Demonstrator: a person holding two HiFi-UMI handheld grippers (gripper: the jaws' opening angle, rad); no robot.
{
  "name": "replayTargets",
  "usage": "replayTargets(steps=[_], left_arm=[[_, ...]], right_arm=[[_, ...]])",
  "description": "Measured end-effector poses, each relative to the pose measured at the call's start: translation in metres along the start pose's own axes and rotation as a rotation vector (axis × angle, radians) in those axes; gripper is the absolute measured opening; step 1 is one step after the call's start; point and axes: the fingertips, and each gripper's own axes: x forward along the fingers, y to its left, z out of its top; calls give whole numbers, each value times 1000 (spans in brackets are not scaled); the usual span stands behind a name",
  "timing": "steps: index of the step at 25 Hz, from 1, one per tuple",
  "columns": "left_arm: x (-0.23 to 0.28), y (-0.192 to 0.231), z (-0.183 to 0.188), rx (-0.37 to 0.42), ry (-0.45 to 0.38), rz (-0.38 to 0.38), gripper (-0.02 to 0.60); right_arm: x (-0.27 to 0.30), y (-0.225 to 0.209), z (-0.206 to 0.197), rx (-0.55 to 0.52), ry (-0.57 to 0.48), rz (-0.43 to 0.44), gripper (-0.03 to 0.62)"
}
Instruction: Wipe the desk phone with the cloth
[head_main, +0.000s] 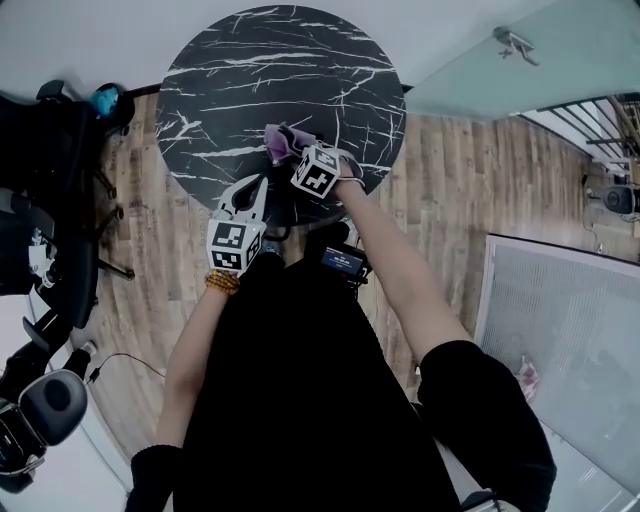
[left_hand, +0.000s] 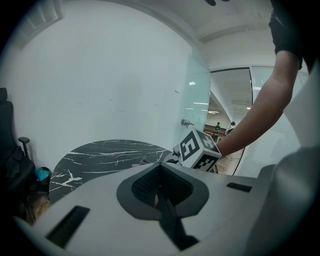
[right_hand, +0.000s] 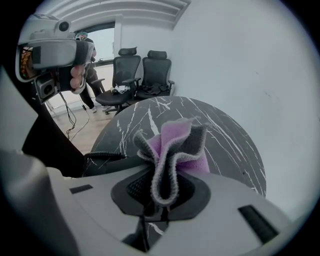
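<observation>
A purple and grey cloth stands bunched up between the jaws of my right gripper, which is shut on it above the near part of the round black marble table. In the head view the cloth sticks out ahead of the right gripper. A coiled black phone cord lies just left of that gripper; the dark phone itself is mostly hidden. My left gripper hovers at the table's near edge, left of the right one. Its jaws meet with nothing between them.
The table stands on wood flooring by a white wall. Black office chairs are at the left, also seen as chairs. A glass partition runs at the right. My body fills the lower head view.
</observation>
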Motion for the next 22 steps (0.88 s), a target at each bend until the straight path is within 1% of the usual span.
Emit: replayTargets(steps=[4,22], left_arm=[[-1,0,1,4,-3,0,12],[0,-4,-3,11,1,-8,12]], right_arm=[[2,6,-2,-18,10,5,55],[7,33,-8,18,28,35,55]])
